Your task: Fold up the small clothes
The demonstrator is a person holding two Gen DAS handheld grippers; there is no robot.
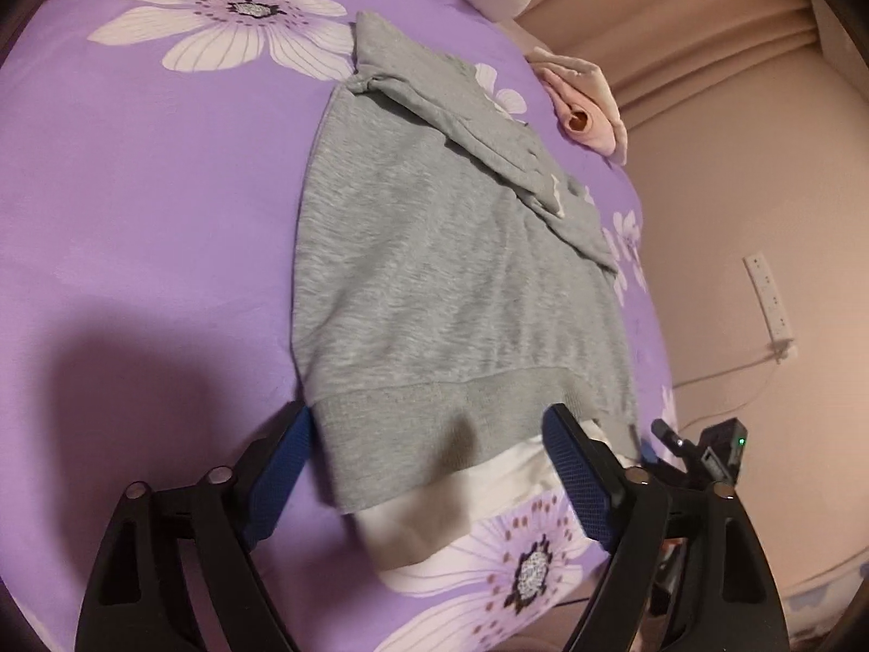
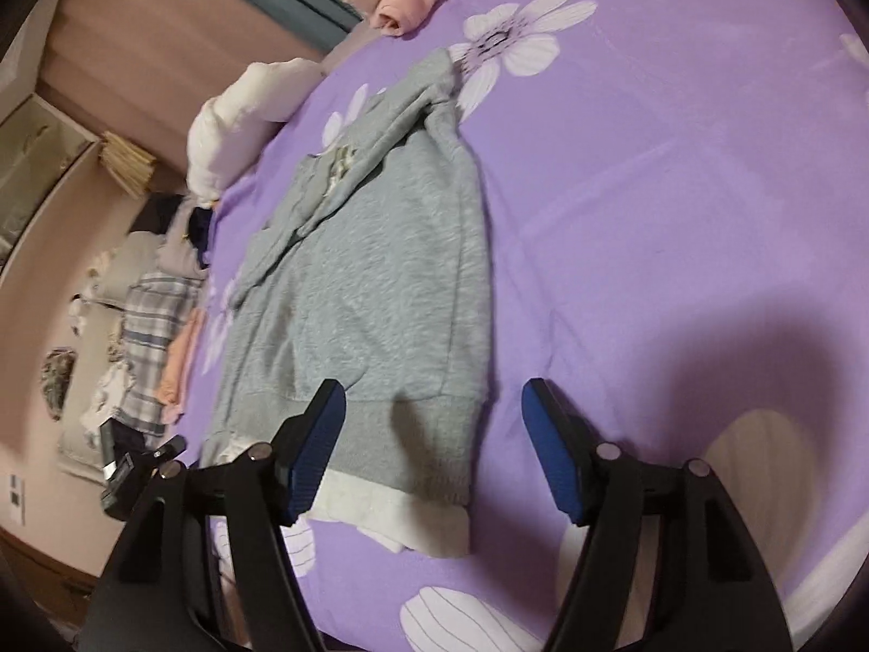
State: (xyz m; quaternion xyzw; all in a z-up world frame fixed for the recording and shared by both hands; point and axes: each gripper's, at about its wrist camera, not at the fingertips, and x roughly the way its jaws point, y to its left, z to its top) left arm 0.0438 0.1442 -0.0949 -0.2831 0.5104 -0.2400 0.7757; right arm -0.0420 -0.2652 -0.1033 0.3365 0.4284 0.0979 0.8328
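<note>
1. Nearest the lens: my left claw (image 1: pixel 429 472), blue pads spread wide, nothing gripped. It sits over the ribbed hem of the grey sweatshirt (image 1: pixel 434 271); the hem lies between the pads, contact not clear.
2. My right claw (image 2: pixel 434 451) is also wide open and empty. Its left pad sits over the hem, its right pad over bare purple bedsheet (image 2: pixel 679 190).
3. The sweatshirt lies flat on the flowered sheet, hem toward me, with a sleeve folded across the upper body.
4. A white garment (image 1: pixel 461 494) pokes out from under the hem on my side.
5. A rolled pink cloth (image 1: pixel 584 108) lies at the far bed edge, apart from the sweatshirt; a white bundle (image 2: pixel 233 114) sits near it.
6. A pile of clothes (image 2: pixel 146 337) lies on the floor beside the bed; a power strip (image 1: pixel 771 299) is on the wall.
</note>
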